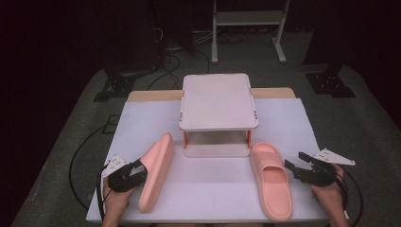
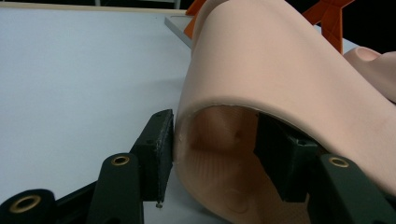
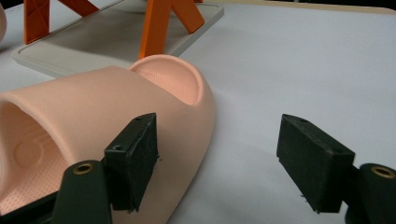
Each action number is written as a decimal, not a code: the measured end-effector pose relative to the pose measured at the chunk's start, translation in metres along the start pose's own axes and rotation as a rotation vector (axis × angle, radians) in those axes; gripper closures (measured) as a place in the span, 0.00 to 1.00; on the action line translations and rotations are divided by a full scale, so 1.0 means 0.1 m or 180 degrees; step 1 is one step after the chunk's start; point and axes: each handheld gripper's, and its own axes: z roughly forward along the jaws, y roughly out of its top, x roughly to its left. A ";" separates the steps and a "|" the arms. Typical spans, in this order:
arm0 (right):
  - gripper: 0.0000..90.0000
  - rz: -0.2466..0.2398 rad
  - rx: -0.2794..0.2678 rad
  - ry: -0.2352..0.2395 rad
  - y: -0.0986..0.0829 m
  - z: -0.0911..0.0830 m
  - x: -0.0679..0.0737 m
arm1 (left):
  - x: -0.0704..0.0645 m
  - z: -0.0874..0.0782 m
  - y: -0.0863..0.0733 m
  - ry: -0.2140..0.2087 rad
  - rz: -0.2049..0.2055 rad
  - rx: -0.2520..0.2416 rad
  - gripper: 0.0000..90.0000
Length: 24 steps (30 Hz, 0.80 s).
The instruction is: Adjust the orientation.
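From above, your left gripper (image 1: 137, 171) clasps a soft pink foam slipper (image 1: 156, 171) tipped on its edge, while your right gripper (image 1: 294, 166), jaws apart, sits beside a second pink slipper (image 1: 272, 182) lying flat, both before a small white two-tier shelf (image 1: 217, 100).

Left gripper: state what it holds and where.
Left gripper clamps the left slipper by the strap's edge, one jaw inside the opening, one outside.

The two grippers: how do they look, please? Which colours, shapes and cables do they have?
Both the left gripper and the right gripper are black, each with two blocky jaws, brass-coloured rivets at the joints, a grey three-cornered plate on top and a black trailing cable. No sleeves show on the forearms.
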 end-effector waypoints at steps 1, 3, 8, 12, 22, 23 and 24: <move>0.32 0.0000 0.0000 0.0001 0.00 0.00 0.00 | -0.01 0.00 0.00 -0.0004 -0.0018 -0.0016 0.52; 0.32 -0.0002 -0.0001 0.0002 0.00 0.00 0.00 | -0.02 0.00 0.01 -0.0008 0.0007 -0.0029 0.52; 0.32 -0.0002 -0.0003 0.0005 0.00 0.00 0.00 | -0.04 0.01 0.02 -0.0004 0.0005 -0.0020 0.51; 0.32 0.0009 0.0005 0.0012 0.00 -0.01 0.00 | -0.05 0.01 0.02 -0.0009 0.0009 -0.0028 0.50; 0.32 0.0008 -0.0002 0.0025 -0.01 -0.01 0.00 | -0.08 0.02 0.02 -0.0051 0.0023 -0.0047 0.50; 0.32 0.0007 -0.0003 0.0025 -0.01 -0.01 0.00 | -0.08 0.03 0.03 -0.0056 0.0033 -0.0030 0.50; 0.32 0.0007 -0.0003 0.0025 -0.01 -0.01 0.00 | -0.08 0.03 0.03 -0.0056 0.0033 -0.0030 0.50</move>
